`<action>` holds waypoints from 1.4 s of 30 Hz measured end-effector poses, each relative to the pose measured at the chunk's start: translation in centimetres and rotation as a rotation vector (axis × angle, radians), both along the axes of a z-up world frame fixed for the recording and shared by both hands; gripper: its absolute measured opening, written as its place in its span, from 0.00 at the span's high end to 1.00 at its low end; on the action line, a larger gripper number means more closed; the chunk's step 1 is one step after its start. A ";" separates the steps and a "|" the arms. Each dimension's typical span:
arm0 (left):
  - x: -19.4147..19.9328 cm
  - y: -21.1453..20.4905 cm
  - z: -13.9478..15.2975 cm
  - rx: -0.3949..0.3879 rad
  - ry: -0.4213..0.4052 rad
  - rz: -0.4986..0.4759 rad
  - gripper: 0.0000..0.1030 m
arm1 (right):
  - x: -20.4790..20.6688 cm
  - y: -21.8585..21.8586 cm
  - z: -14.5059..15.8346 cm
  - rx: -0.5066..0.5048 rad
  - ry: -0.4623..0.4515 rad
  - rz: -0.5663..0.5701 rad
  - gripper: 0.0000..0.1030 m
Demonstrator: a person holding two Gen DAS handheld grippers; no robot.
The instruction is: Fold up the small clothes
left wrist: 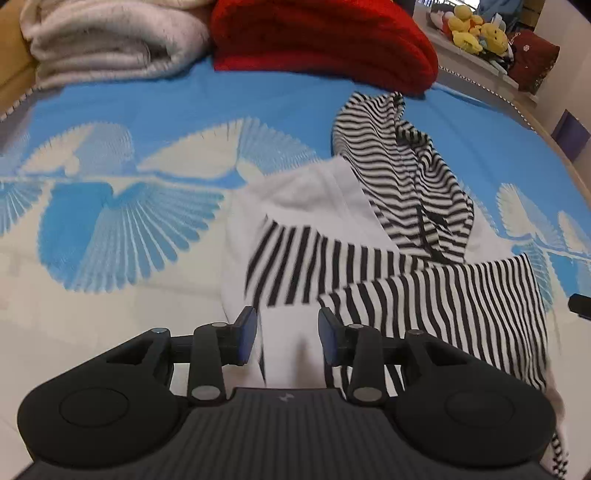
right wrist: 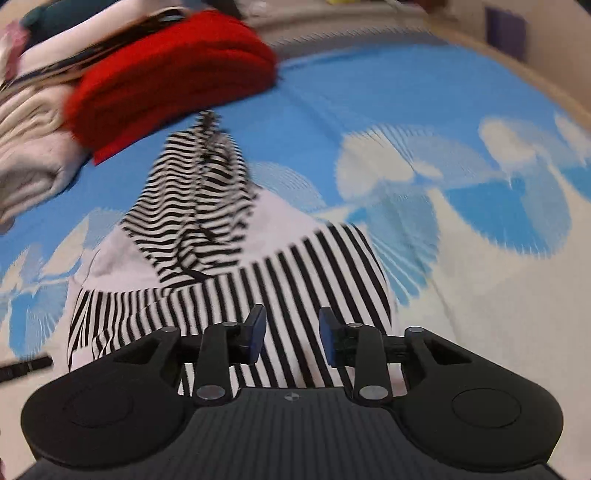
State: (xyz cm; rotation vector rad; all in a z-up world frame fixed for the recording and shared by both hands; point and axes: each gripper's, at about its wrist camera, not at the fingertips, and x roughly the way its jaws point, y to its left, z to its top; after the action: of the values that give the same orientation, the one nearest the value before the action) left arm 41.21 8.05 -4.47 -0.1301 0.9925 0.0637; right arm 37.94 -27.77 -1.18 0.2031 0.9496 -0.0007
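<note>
Left wrist view: low and close over the bedspread, looking forward between its own fingers, with the striped garment toward the right.
Right wrist view: equally low and near, blurred, with the garment toward the left.
Shared: garment, red blanket, bedspread.

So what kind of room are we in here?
Most likely a bedroom: the black-and-white striped garment lies on a bed-like surface with a blue and white patterned sheet, folded cream blankets and a red knit piled behind, yellow plush toys on a shelf.
</note>
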 end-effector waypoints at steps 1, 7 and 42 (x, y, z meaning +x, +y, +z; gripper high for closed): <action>0.2 -0.2 0.2 0.007 -0.004 0.001 0.60 | 0.1 0.5 0.3 -0.017 -0.009 0.017 0.68; 0.1 -0.5 0.5 0.048 -0.023 -0.014 0.56 | 0.3 2.0 1.0 -0.058 -0.039 0.080 0.68; 16.3 -1.6 1.3 0.024 -0.131 -0.101 0.84 | 1.3 -8.0 1.7 -0.227 -0.046 0.028 0.68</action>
State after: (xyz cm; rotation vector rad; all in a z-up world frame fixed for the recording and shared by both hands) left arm 57.48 6.45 -3.16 -0.0610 0.8655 -0.0256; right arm 39.27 -35.75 0.50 -0.0197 0.8990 -0.0779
